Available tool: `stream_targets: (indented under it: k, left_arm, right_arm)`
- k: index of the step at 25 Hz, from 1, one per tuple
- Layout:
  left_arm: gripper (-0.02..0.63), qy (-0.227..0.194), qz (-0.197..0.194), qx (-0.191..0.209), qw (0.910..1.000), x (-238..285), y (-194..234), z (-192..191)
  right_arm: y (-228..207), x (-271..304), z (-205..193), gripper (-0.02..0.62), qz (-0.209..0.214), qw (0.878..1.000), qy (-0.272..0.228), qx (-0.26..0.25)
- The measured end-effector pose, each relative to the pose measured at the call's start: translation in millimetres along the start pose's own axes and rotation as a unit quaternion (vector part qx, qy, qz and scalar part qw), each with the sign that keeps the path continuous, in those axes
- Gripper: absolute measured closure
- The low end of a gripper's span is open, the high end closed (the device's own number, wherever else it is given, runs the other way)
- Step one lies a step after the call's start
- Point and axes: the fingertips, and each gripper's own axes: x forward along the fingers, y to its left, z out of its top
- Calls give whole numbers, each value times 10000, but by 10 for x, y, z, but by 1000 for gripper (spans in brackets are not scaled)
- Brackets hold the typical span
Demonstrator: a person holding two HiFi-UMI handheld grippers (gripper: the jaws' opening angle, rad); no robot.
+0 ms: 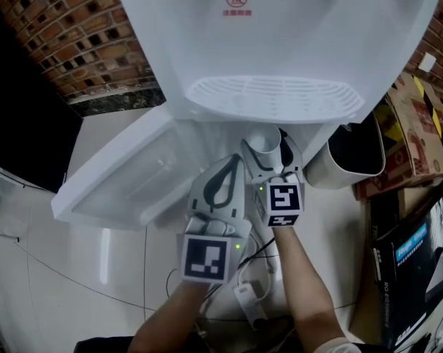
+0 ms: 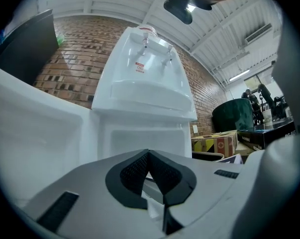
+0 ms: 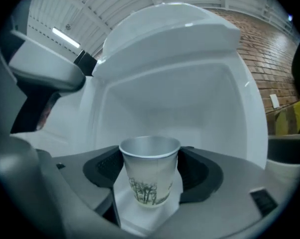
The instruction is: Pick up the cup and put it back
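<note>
The cabinet door (image 1: 125,175) of the white water dispenser (image 1: 280,43) hangs open at left, baring the compartment under the drip grille (image 1: 272,98). Just right of the door I hold the left gripper (image 1: 232,169) low, its jaws together on nothing. I judge it is parked there to leave its neighbour a free path. Close beside it, my right gripper (image 1: 267,154) has its jaws clamped on the sides of the paper cup (image 1: 264,141). The cup is upright, mouth up, in front of the open compartment and below the grille. A level hold like this suits setting it back without tipping. Farther right stand a white bin (image 1: 353,153) and cardboard boxes (image 1: 419,116).

Only the head view shows both tools side by side with the door. Only the left gripper view shows its own pads (image 2: 132,171) meeting, plus the dispenser's taps (image 2: 146,41); the cup is absent there. The right gripper view alone shows the cup's tree print (image 3: 150,188), its empty inside, and a pad (image 3: 107,166) pressing each flank. I cannot tell whether anything supports the cup from below.
</note>
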Motion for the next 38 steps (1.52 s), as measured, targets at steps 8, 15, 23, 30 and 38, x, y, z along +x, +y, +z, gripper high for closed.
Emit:
stream_targets:
  k: [8,15,23,30,38]
  left_arm:
    - [603,344,23,61,9994,-83,74,-248]
    - [603,496,65,142,9986,-103,170,-396]
    - [603,518,7,117,9986,-104,114,-446]
    - [603,536,-5,107,9985,-85,83,-434]
    - [603,475,110,2,9988,-43,99,-444]
  right_arm:
    - [-87,364,-616,247,-111,9994,290,-145]
    - [-158,512,-896,244,-202,9986,474,-90]
    - [-188,487,-932,204,-222,9984,522,-8]
    - [-200,280,-744,204,-209,9986,488,-64]
    - [99,-261,7,402,25,9998,207,-64]
